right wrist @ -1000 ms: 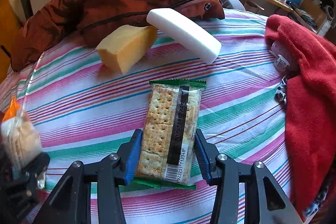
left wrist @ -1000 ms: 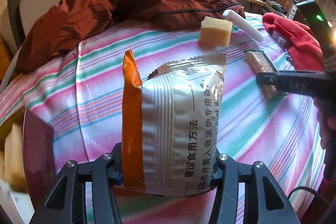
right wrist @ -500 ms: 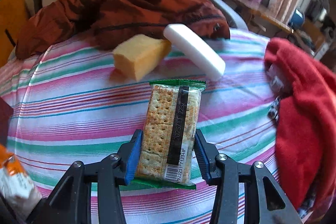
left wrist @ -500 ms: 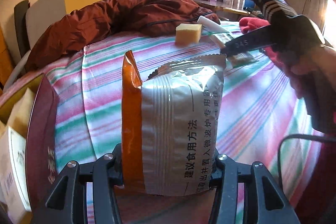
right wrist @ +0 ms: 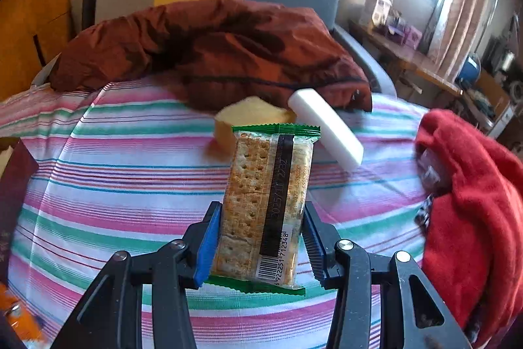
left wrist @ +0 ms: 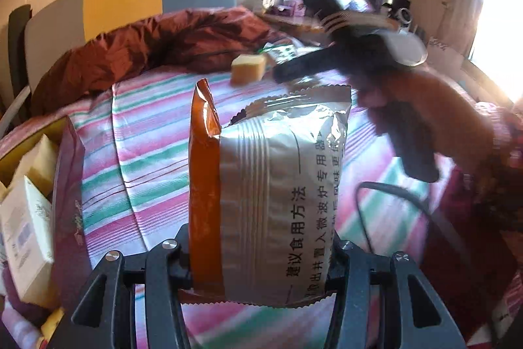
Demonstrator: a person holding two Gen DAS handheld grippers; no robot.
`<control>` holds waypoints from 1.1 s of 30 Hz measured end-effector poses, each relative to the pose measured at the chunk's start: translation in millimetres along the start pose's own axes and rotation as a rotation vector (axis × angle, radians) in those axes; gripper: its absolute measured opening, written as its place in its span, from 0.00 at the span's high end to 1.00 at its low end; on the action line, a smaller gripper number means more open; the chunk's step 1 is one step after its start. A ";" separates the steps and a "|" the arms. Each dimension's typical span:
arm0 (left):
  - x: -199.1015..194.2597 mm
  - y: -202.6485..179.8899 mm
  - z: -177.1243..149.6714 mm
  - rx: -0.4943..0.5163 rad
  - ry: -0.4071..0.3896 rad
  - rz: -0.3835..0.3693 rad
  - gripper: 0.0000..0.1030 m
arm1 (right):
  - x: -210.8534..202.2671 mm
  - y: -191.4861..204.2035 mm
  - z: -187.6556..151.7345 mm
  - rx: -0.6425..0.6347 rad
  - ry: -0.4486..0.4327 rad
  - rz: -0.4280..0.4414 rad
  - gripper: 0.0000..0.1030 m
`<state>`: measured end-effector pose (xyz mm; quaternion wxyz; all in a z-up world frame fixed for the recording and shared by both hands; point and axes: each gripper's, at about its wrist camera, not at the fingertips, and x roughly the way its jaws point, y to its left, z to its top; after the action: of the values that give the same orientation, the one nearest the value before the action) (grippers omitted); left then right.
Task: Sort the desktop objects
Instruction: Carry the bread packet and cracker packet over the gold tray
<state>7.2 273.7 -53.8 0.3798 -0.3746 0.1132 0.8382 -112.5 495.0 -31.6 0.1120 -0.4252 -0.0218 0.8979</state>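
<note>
In the left wrist view, pale boxes (left wrist: 26, 224) sit at the left edge of the frame beside a dark red box wall (left wrist: 67, 201). Right of them the striped cloth (left wrist: 147, 172) covers the surface. At lower centre the left tool (left wrist: 261, 254) is closed on a silver and orange snack bag (left wrist: 278, 195), which stands upright between its fingers and is held off the cloth. Above the bag, a yellow sponge block (left wrist: 247, 71) lies on the cloth in front of a rust-brown jacket (left wrist: 170, 51). In the upper right of the frame the right tool (left wrist: 287, 72) appears blurred, held by a hand (left wrist: 434, 120), with a black cable (left wrist: 408, 211) looping below.

In the right wrist view, the dark red box corner (right wrist: 14, 182) shows at the left edge and the striped cloth (right wrist: 124, 185) spreads across the middle. At centre the right tool (right wrist: 261, 237) clamps a cracker packet (right wrist: 266, 201) with green ends, its blue pads pressing both long sides; the packet is raised clear of the cloth. Behind it the yellow sponge block (right wrist: 243, 115) rests just beside a white bar (right wrist: 327, 128), both in front of the rust-brown jacket (right wrist: 212, 54). A red cloth (right wrist: 470, 211) is piled at the right edge of the frame.
</note>
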 end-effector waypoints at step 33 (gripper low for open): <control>-174.7 210.9 -96.2 -0.393 -0.134 0.240 0.50 | -134.0 206.5 -14.7 -0.211 -0.136 0.550 0.53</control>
<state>-17.6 -13.0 -15.8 0.2039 -0.3688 -0.0337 0.9062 -56.7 263.6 32.9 -0.1818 -0.3632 -0.0068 0.9138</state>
